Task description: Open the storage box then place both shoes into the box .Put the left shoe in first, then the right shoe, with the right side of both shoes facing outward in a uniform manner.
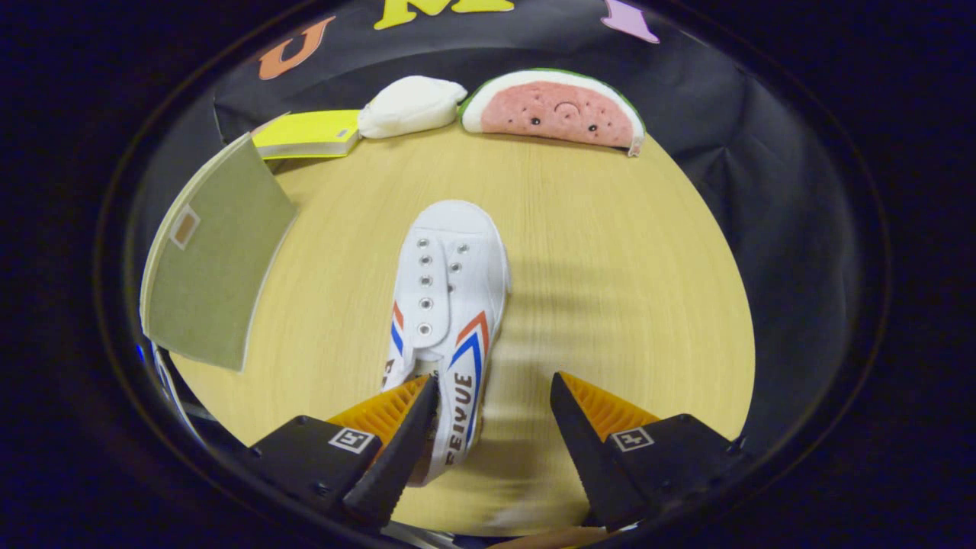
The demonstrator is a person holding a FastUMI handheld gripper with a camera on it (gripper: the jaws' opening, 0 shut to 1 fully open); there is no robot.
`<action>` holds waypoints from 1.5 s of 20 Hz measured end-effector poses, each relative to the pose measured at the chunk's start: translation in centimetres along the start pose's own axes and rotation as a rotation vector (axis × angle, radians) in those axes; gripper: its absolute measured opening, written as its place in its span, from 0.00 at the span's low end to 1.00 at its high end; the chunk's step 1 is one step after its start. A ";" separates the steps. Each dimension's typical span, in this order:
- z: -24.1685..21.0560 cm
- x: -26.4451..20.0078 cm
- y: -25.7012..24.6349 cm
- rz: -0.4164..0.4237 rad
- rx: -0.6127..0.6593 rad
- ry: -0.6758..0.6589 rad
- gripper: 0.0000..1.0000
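The white shoe (450,305) lies in the middle of the frame on the wooden table (610,267), toe pointing away. The gripper (494,396) stands wide open at the bottom, holding nothing; its left finger overlaps the shoe's heel, whether touching I cannot tell. A greenish flat box (213,259) is at the left.

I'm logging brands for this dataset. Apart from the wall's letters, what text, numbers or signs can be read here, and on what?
"FEIYUE": along the side of the white shoe, whose heel lies against one finger of the open gripper.
Square coded markers on both fingers: patterns, no words.
Tan patch on the olive board: too small to read.
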State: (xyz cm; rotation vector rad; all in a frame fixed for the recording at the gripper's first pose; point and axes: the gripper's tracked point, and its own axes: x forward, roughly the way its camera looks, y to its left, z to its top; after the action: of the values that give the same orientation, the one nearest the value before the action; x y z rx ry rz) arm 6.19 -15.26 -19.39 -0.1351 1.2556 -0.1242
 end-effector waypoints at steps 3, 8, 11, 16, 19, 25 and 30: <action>0.7 0.6 0.5 0.025 -0.015 0.023 0.90; 0.7 1.0 2.3 0.147 0.043 0.061 0.54; 1.1 0.7 2.2 0.139 0.066 0.044 0.36; 1.0 0.2 2.0 0.170 0.170 0.021 0.06; 1.4 -1.7 2.9 0.217 0.207 -0.018 0.06; 3.7 -10.5 6.4 0.310 0.310 -0.204 0.06; 5.3 -16.8 12.1 0.359 0.285 -0.309 0.05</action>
State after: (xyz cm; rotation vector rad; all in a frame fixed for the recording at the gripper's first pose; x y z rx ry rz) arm 6.32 -0.38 -4.06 0.3077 0.9252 0.0295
